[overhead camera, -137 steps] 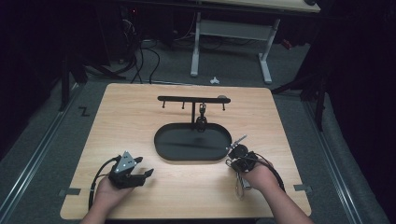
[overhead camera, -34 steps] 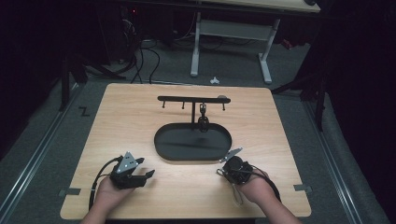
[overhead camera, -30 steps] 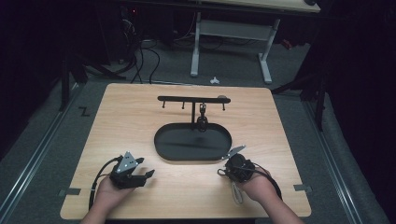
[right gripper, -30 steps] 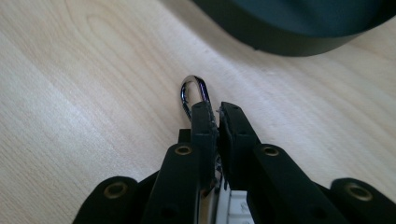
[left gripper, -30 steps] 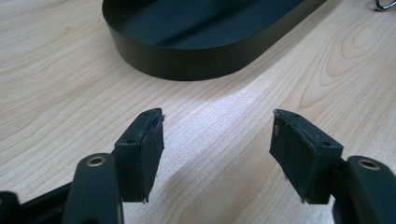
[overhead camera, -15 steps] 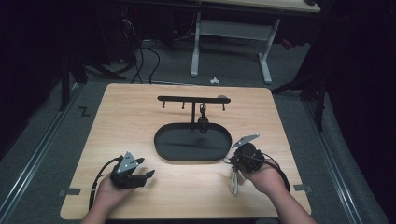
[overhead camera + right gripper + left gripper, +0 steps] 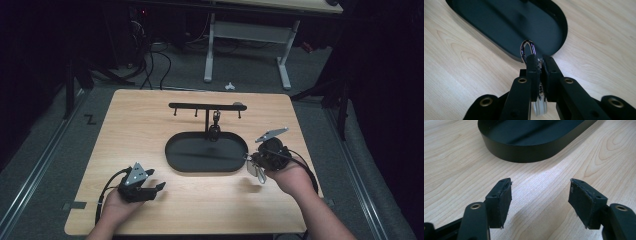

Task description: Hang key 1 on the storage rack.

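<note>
My right gripper [image 7: 540, 65] is clamped on a keyring [image 7: 528, 50]: the metal loop projects past the jaws and a pale tag [image 7: 256, 170] hangs below. Against 1.1 s ago, it has risen and moved to the right end of the oval tray [image 7: 175, 159]. I judge transfer toward the hook rack [image 7: 207, 106] behind the tray is under way. My left gripper [image 7: 540, 200] rests spread and empty, near the tray's front-left.

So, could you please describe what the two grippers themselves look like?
Both are black. The left gripper carries a grey three-cornered plate and a black cable. Its fingers end in flat, dark pads with brass-coloured pivots. The right gripper has the same plate and cable. No sleeves show.
</note>
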The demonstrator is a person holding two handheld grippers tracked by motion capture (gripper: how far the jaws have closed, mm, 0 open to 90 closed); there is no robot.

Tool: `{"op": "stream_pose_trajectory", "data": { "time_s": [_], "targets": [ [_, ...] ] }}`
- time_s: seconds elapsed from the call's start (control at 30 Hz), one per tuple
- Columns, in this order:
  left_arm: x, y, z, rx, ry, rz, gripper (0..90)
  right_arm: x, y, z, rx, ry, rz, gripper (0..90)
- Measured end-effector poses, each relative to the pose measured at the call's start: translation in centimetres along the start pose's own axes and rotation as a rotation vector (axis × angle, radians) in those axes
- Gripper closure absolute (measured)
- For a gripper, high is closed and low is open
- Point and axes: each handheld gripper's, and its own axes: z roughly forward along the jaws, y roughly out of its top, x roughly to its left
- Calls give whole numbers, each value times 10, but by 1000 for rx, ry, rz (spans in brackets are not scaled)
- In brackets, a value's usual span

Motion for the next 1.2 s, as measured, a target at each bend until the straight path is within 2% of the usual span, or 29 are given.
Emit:
{"op": "stream_pose_trajectory", "data": {
  "time_s": [0.77,1.2],
  "targets": [
    [-1,0,0,-3,0,-1,353,-11,35,-15,5,-4,-11,851],
    [0,-1,-1,-3,-1,-3,353,-19,57,-25,-9,-27,-9,852]
  ]
}}
